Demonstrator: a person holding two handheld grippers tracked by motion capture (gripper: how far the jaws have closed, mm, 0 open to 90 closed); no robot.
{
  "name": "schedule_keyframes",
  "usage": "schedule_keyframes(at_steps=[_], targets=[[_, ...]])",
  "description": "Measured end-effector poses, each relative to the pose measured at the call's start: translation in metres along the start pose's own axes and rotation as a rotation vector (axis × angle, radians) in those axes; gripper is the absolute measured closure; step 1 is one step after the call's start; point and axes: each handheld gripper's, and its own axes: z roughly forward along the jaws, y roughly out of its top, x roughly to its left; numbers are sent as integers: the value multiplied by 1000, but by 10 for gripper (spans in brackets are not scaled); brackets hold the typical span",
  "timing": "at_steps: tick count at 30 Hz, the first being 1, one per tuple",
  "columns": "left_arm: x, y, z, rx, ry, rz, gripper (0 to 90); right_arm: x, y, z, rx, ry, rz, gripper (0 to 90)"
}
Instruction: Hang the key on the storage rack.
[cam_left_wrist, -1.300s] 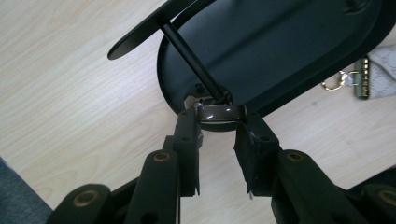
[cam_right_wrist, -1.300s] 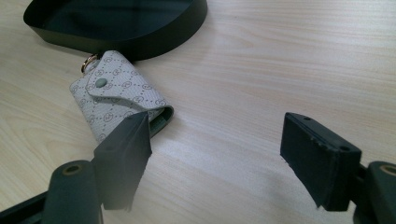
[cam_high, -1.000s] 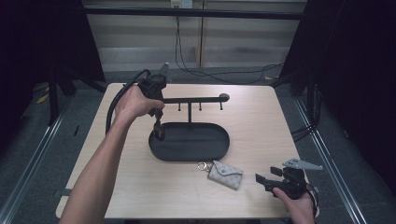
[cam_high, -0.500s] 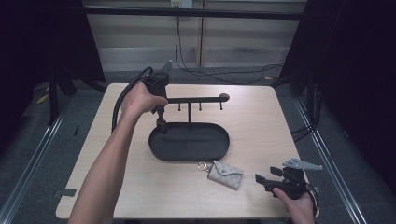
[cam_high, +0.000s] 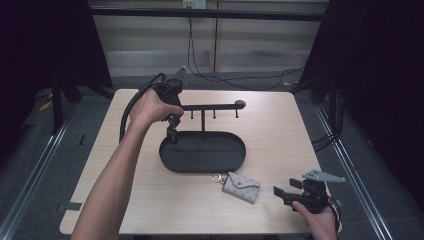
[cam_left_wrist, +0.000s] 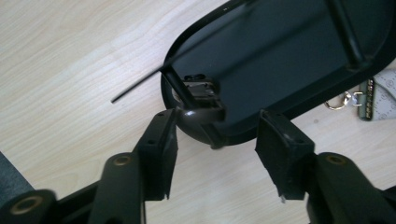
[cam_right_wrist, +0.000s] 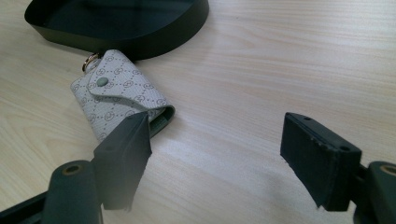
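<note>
Since the earlier frame, only the left gripper has changed: its jaws have just been opening off the black oval metal tray stand, whose rounded bar end sits between them, touching one pad. On the light wooden table, the right gripper rests spread, empty, just beside the grey patterned key pouch, which lies touching the tray's near rim.

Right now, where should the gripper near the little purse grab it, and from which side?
Probably by the free long edge nearest the right gripper. The purse lies flat on the table, its ring end close beside the black tray. So come in low from the tray-free side, open jaws pinching across that thin edge.
</note>
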Motion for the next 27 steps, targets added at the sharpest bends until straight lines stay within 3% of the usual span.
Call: schedule_keyframes(at_steps=[4, 8, 10, 17, 20, 24, 27], targets=[[-1, -7, -4, -1, -4, -3, 437, 0, 0, 0, -1, -5, 2, 244], [1, -10, -6, 24, -21, 32, 399, 1, 1, 1, 2, -8, 1, 244], [0, -11, -6, 18, -14, 26, 393, 0, 1, 1, -1, -8, 8, 244], [-1, -26, -3, 18, -32, 80, 362, 1, 0, 1, 4, -11, 0, 244], [-1, -38, -3, -9, -25, 109, 352, 0, 0, 1, 6, -11, 4, 244], [8, -47, -3, -43, -16, 73, 283, 0, 0, 1, 3, -15, 5, 239], [13, -52, -4, -58, -32, 87, 278, 1, 0, 1, 7, -16, 2, 239]])
